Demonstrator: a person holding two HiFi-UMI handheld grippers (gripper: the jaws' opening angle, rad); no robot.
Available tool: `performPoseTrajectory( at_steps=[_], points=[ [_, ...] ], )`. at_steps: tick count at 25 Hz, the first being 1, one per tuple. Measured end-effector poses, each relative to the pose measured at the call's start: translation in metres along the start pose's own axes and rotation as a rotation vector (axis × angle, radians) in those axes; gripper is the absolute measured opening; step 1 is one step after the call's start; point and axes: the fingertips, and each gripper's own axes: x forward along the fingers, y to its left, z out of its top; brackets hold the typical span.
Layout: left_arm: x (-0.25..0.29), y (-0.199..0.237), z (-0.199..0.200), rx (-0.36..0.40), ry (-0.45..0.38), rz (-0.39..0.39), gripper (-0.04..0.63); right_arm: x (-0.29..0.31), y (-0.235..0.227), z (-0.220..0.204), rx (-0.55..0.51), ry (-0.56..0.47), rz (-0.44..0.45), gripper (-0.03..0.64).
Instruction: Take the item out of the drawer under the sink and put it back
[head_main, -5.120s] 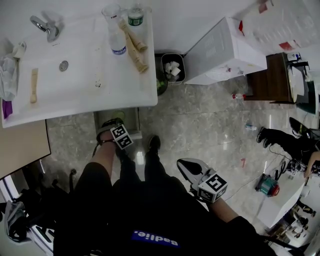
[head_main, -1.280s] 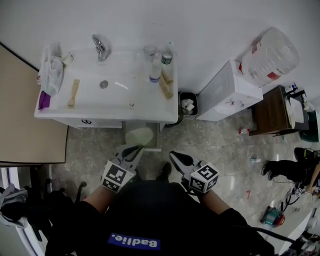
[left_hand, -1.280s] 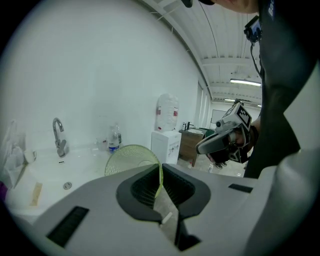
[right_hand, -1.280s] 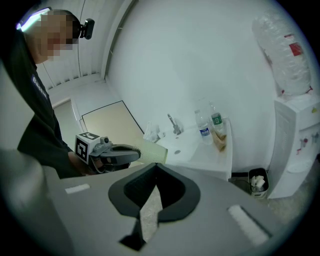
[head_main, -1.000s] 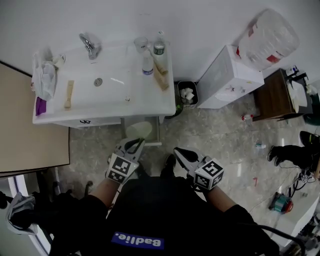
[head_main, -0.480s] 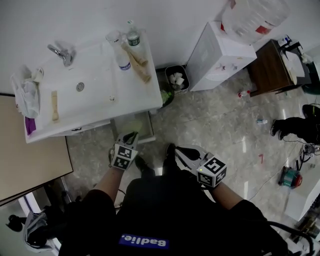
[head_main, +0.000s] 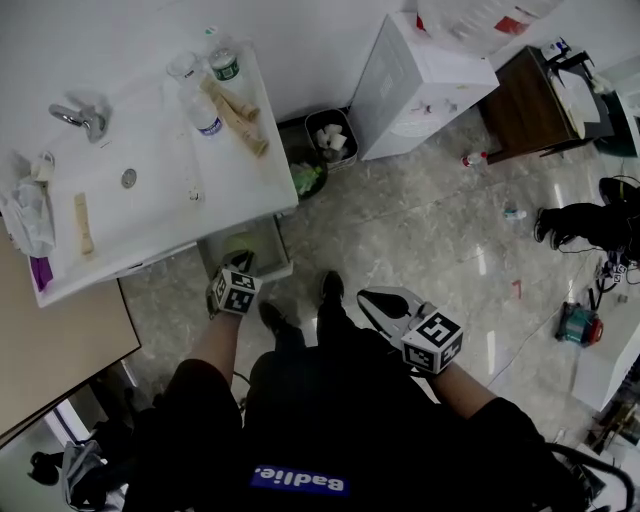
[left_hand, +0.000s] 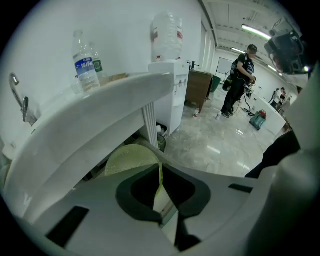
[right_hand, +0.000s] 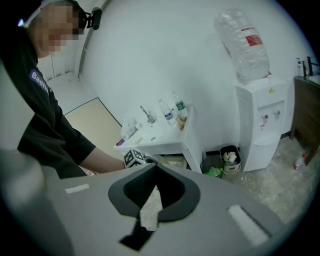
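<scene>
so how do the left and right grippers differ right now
The left gripper is shut on the edge of a pale green item; the right gripper is shut on nothing. The left is at the drawer under the sink; the right hangs over the floor. Both have their jaws together.

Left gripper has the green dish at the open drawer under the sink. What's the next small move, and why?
Probably lower the left gripper slightly into the open drawer before letting go: its jaws pinch the rim of the green dish.
</scene>
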Motion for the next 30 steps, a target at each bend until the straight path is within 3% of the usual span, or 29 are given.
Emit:
performPoseTrajectory(
  at_steps=[11,19,27,30],
  points=[
    [0.059,0.002,-0.03,0.116,0.167,0.01,0.023,-0.015,-0.032,-0.026,0.043,0.046,-0.053,0.002],
    [0.082,0.0,-0.055,0.2,0.229,-0.017,0.023,-0.013,-0.04,-0.037,0.042,0.094,-0.063,0.002],
    [0.093,-0.004,-0.06,0.196,0.225,-0.012,0.023,-0.006,-0.04,-0.041,0.024,0.136,-0.049,0.002],
    [0.095,-0.008,-0.063,0.187,0.24,-0.049,0.023,-0.005,-0.038,-0.042,0.021,0.145,-0.044,0.002]
  ],
)
